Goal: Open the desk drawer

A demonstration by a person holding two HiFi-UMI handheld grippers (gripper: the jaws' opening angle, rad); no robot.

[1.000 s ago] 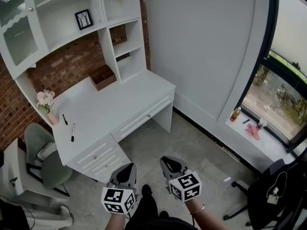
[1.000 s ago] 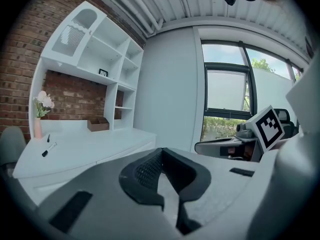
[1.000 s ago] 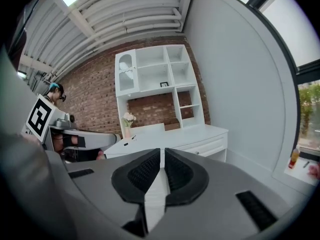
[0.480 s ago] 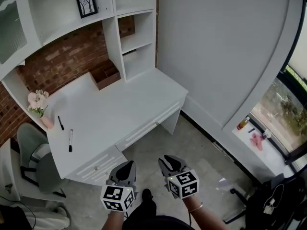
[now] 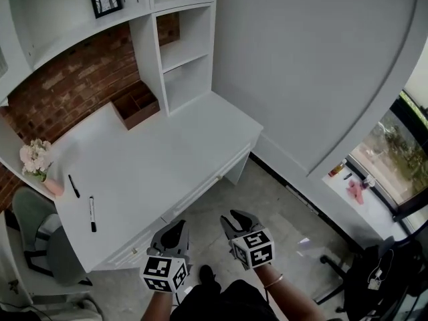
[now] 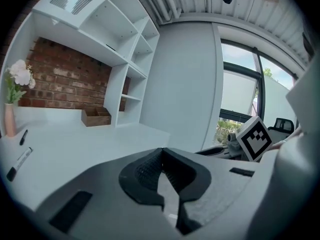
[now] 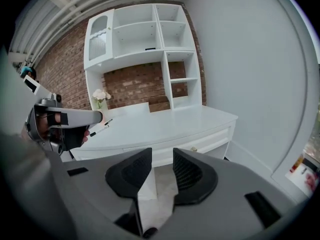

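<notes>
The white desk (image 5: 154, 156) has a long shallow drawer (image 5: 204, 187) under its front edge, shut, with a small brass knob (image 5: 219, 177). In the right gripper view the drawer front (image 7: 210, 143) and knob (image 7: 193, 149) lie just beyond my jaws. My right gripper (image 5: 233, 218) hangs over the floor a little short of the knob. Its jaws are opening, with nothing between them (image 7: 161, 156). My left gripper (image 5: 175, 229) hangs beside it, below the desk's front edge, shut and empty (image 6: 161, 152).
Two black markers (image 5: 91, 212) (image 5: 73, 186), a flower vase (image 5: 37, 162) and a wooden box (image 5: 136, 104) are on the desk. A stack of small drawers (image 5: 130, 254) is left of my left gripper. A grey chair (image 5: 40, 239) stands at left, a black chair (image 5: 381, 273) at right.
Both grippers have come closer to the desk front and sunk a little. The right jaws, shut before, now stand apart. The drawer is unchanged.
</notes>
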